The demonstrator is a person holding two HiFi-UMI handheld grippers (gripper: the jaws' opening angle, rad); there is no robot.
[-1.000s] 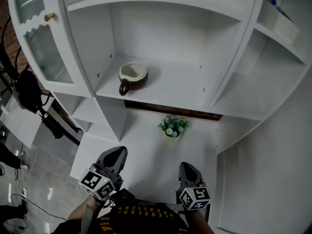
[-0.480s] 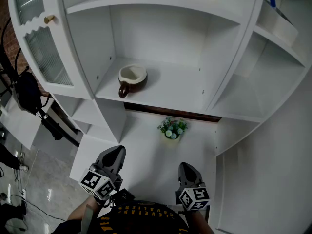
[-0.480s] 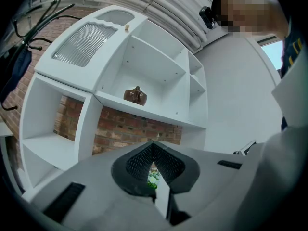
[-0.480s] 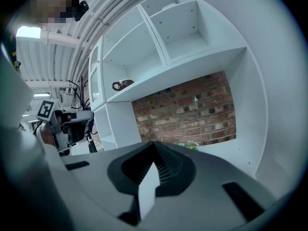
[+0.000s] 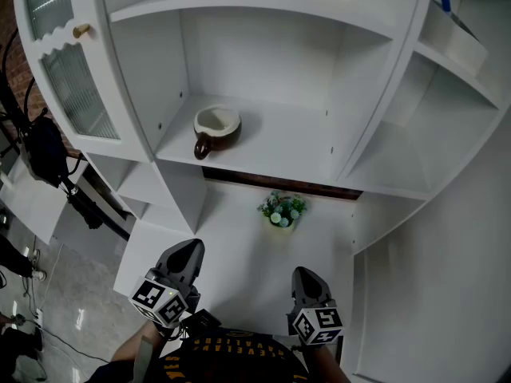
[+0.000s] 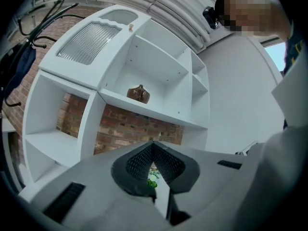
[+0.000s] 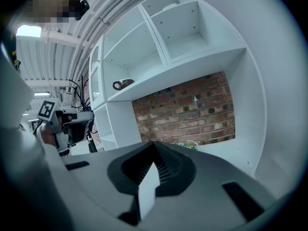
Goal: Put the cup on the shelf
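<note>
A brown cup [image 5: 216, 128] with a cream inside stands on the middle shelf [image 5: 279, 146] of the white cabinet, its handle toward me. It shows small in the left gripper view as the cup [image 6: 138, 93] and in the right gripper view as the cup [image 7: 123, 84]. My left gripper [image 5: 188, 251] is held low and near me, well below the cup, shut with nothing in it. My right gripper [image 5: 305, 274] hangs beside it, also shut and holding nothing. In the left gripper view [image 6: 153, 144] and the right gripper view [image 7: 154, 143] the jaws meet at the tips.
A small potted plant [image 5: 282, 208] sits on the lower counter [image 5: 239, 254] under the shelf. A glass-fronted door [image 5: 68, 62] with a brass knob stands at the left. Side shelves [image 5: 399, 166] lie to the right. Black gear and cables [image 5: 48, 154] hang at the far left.
</note>
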